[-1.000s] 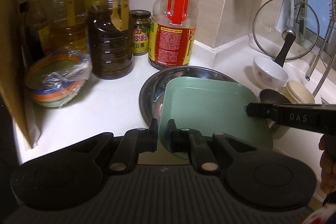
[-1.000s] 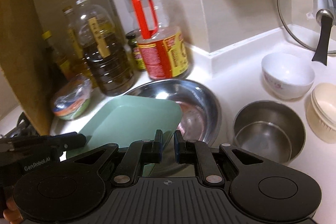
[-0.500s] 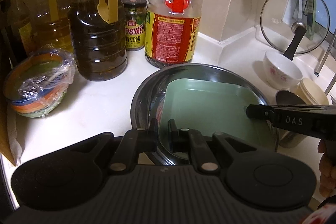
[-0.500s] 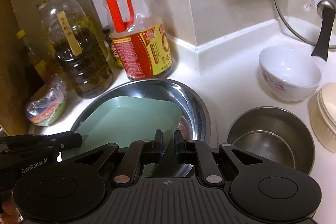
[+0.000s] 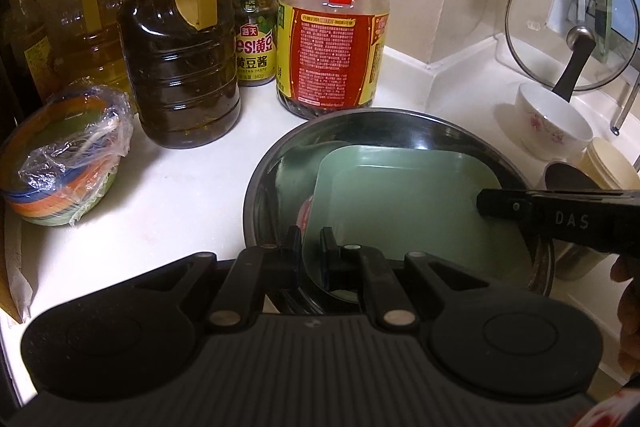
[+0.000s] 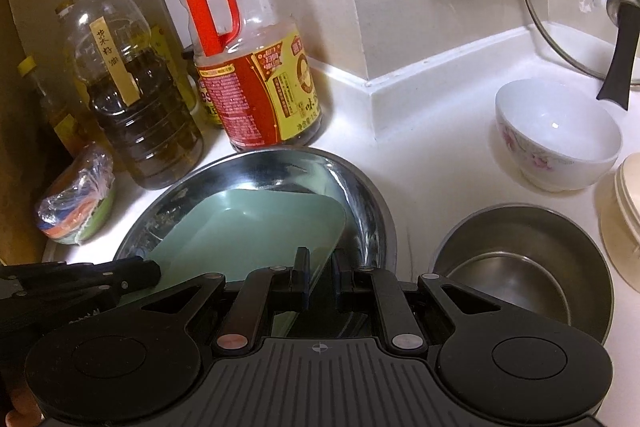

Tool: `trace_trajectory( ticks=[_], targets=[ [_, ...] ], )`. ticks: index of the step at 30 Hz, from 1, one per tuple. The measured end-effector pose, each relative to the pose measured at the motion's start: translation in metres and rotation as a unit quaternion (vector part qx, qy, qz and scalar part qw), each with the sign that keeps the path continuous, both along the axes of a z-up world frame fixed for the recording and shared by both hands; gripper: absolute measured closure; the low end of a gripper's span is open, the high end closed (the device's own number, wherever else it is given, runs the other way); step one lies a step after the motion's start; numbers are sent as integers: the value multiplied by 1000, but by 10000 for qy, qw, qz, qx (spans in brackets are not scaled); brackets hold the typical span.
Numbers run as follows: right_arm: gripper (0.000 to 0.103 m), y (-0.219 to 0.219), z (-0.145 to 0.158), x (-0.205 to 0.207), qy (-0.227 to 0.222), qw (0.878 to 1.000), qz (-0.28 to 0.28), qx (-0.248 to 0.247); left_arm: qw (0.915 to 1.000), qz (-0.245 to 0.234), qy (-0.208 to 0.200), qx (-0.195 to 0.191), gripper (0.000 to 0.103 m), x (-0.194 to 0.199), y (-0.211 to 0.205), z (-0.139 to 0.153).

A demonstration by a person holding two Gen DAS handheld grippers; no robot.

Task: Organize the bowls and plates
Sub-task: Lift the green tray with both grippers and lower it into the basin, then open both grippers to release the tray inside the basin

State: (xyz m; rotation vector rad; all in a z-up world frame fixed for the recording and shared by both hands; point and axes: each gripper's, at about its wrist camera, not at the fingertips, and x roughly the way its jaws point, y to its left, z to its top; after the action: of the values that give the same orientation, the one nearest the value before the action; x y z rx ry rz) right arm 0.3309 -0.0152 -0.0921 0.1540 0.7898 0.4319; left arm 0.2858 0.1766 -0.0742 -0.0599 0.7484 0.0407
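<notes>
Both cams were wrist fisheyes, low and close over the counter [image 5: 180, 227], looking forward along their own fingers and angled down. Left cam sat at the near-left edge of the steel basin [image 5: 400, 123], facing the back wall and the bottles; red-handled bottle [image 5: 336, 27] was near centre. Right cam sat at the basin's near-right edge [image 6: 372, 203], turned slightly left, with the wall corner dead ahead. 2 views shared the basin, green plate [image 5: 400, 211] [image 6: 248, 227], bottles, white bowl [image 5: 552, 127] [image 6: 556, 143] and glass lid [image 5: 568, 27] [image 6: 568, 7]. Each cam caught the other gripper: right gripper [image 5: 560, 219] at the left view's right edge, left gripper [image 6: 80, 283] at the right view's lower left.
</notes>
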Motion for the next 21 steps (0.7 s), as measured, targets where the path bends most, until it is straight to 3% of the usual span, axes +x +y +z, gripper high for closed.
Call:
trace_trajectory(
  ticks=[7,9,11,21],
  targets=[
    [89,1,3,-3,-130,9998,114,99,9998,121,-94,115,94,-2,-1,4],
    [83,-2,6,-6,-183,9995,128,205,9997,155,-148,134,94,-6,-1,8],
    [70,-5,11,-10,-243,9992,124,293,9995,196,-217,125,94,-11,-1,13],
    [56,-35,33,-48,-246,9978,137,594,9988,287,-388,-34,88,-54,-10,43]
  ],
)
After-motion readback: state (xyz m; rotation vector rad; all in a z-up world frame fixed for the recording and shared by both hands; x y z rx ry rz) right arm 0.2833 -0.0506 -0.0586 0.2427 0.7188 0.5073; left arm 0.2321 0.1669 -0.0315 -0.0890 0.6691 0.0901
